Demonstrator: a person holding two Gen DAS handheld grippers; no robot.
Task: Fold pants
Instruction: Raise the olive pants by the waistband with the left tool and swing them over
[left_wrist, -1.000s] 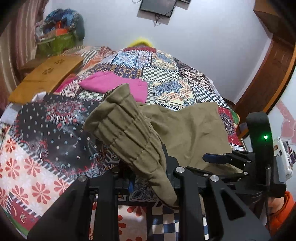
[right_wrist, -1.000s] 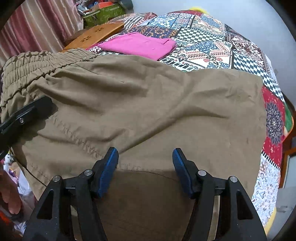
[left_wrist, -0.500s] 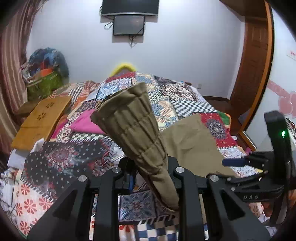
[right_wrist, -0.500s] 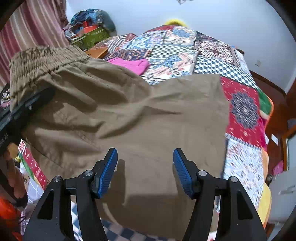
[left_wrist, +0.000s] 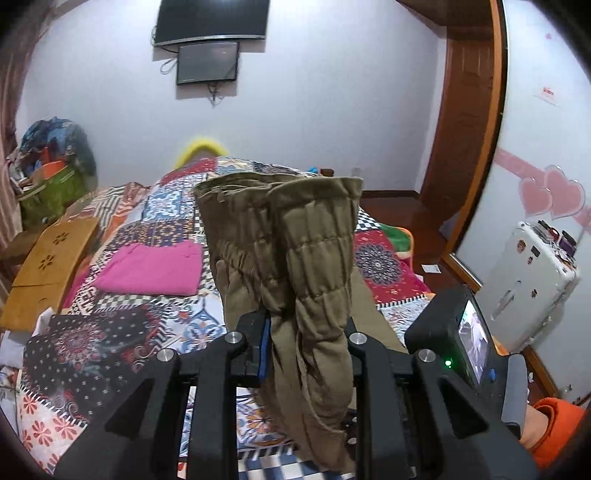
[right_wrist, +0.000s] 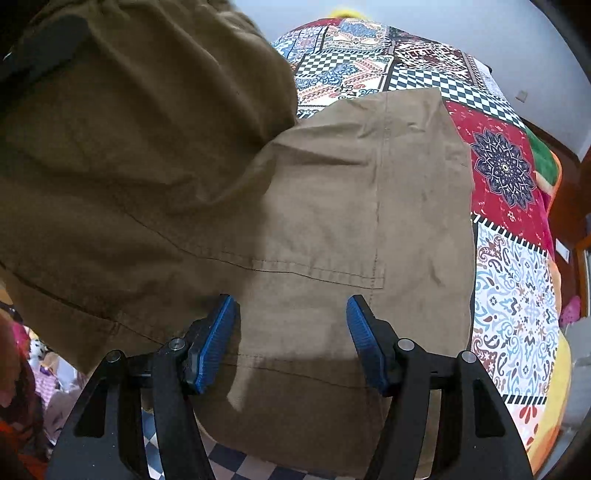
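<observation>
The olive-brown pants (left_wrist: 284, 240) hang from my left gripper (left_wrist: 306, 332), which is shut on the bunched elastic waistband and holds it up above the bed. One blue pad (left_wrist: 264, 347) shows beside the cloth; the other is hidden. In the right wrist view the pants (right_wrist: 332, 206) lie spread on the patchwork bedspread (right_wrist: 513, 266), with the lifted part draped over the upper left. My right gripper (right_wrist: 291, 332) hovers over the cloth near a pocket seam, open, its blue pads (right_wrist: 214, 339) apart and nothing pinched between them. Its body (left_wrist: 469, 339) shows at the lower right of the left wrist view.
A folded pink garment (left_wrist: 151, 267) lies on the bedspread (left_wrist: 110, 332) to the left. A wooden board (left_wrist: 48, 266) rests at the bed's left edge, with a green bag (left_wrist: 48, 192) of clothes behind it. A white suitcase (left_wrist: 528, 280) stands right. An orange sleeve (left_wrist: 554, 424) is at lower right.
My left gripper has risen and rolled with the waistband, which now stands more upright. More lifted cloth hangs over the right view's left side. The right gripper slid across the pants, still open.
</observation>
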